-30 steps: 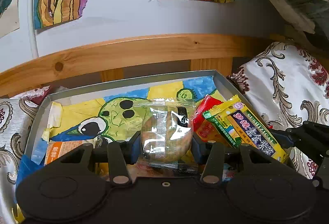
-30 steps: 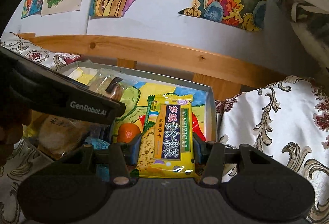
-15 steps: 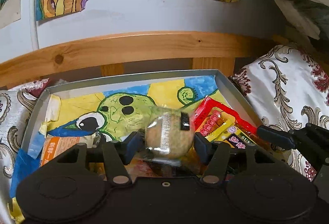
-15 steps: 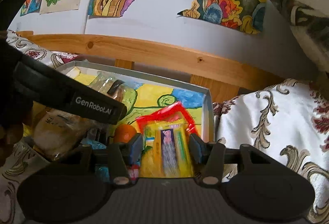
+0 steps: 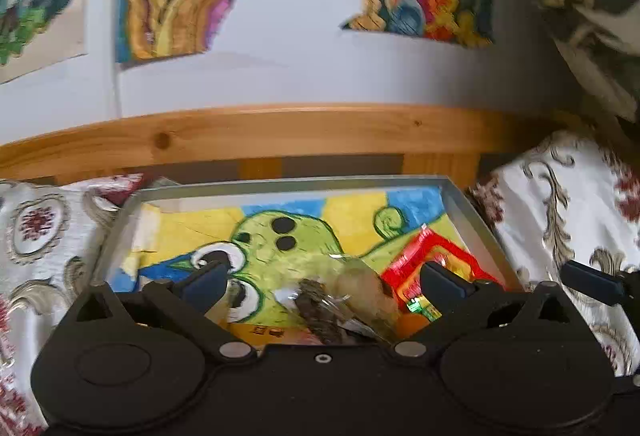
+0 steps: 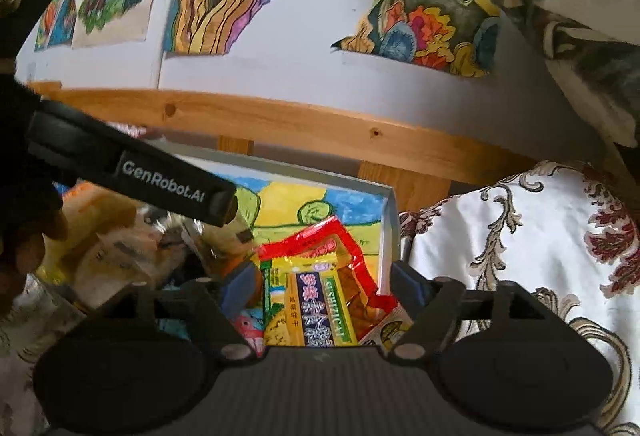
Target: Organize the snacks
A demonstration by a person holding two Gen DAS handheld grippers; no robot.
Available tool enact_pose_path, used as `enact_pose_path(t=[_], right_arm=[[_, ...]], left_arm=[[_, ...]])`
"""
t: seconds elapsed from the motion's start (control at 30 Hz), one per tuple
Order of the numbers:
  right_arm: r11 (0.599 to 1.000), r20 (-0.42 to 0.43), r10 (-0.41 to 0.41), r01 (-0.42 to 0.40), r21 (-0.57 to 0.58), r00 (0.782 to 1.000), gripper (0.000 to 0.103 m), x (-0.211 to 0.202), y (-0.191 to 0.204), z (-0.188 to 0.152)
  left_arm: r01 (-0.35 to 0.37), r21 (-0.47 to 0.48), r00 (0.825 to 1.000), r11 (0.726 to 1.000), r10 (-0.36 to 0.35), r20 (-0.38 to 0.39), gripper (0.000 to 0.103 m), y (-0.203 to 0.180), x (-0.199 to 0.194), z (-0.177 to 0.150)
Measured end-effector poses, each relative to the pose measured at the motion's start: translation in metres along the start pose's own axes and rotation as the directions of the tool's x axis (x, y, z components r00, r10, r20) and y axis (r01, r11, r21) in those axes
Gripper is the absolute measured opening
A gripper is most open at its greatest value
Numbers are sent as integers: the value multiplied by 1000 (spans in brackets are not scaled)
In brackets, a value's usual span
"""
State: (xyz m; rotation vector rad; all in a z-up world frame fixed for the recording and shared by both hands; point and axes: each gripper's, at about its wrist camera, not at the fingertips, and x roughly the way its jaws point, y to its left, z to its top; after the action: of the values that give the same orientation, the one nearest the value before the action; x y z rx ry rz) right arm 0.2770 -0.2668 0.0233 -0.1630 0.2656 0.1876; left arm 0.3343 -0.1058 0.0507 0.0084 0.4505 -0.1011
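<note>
— Both snacks are down in the grey box [image 5: 472,212] now, aren't they?

— Looks so. The left gripper [image 5: 324,282] has just been opening and its jaws stand wide. The clear-wrapped cake [image 5: 352,294] lies between them on the painted lining, and neither pad presses on it.

— And the right one?

— The right gripper [image 6: 326,282] has also just been spreading. Its fingers [image 6: 408,282] stand clear on either side of the yellow cracker packet [image 6: 316,302], which rests on top of the red packet [image 6: 340,248] against the box's right wall. I'd call that released too.

— Which way does the yellow packet lie?

— Its long axis runs away from the right gripper, roughly along the line the fingers point, with its near end under the camera. If it needed straightening, the right hand is plainly the nearer; it is straight above it.

— And the cake?

— Tilted, a bit to the right of centre between the left jaws, close to the red packet's edge. It is blurred in the left view, so I can't tell whether it has settled flat.

— Anything else left to tidy?

— There are more wrapped things heaped on the left side of the box, under the left gripper's arm [image 6: 132,168] as the right camera sees it, but they're too smeared to name. My guess is both hands should back straight out without catching the wrappers.
</note>
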Motion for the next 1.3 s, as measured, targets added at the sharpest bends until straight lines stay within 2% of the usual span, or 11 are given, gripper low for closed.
enact_pose_path(t=[0.17,0.4,0.77,1.3], right_arm=[[1000,32,-5,4,26,999,90,-17,-5,10],[999,70,-20,17,47,997,103,-43,-7,29],[995,111,-18,7,100,994,103,-89,0,45],[993,143,6,-22,114,990,103,-146,24,51]], left_arm=[[-15,-61,1000,998,15,13,102,10,-18,6],[-46,-86,997,995,51,52,102,21,-52,9],[-95,-132,993,987,104,59,102,45,-107,-8],[-116,-140,991,983,124,50,102,63,-168,-37]])
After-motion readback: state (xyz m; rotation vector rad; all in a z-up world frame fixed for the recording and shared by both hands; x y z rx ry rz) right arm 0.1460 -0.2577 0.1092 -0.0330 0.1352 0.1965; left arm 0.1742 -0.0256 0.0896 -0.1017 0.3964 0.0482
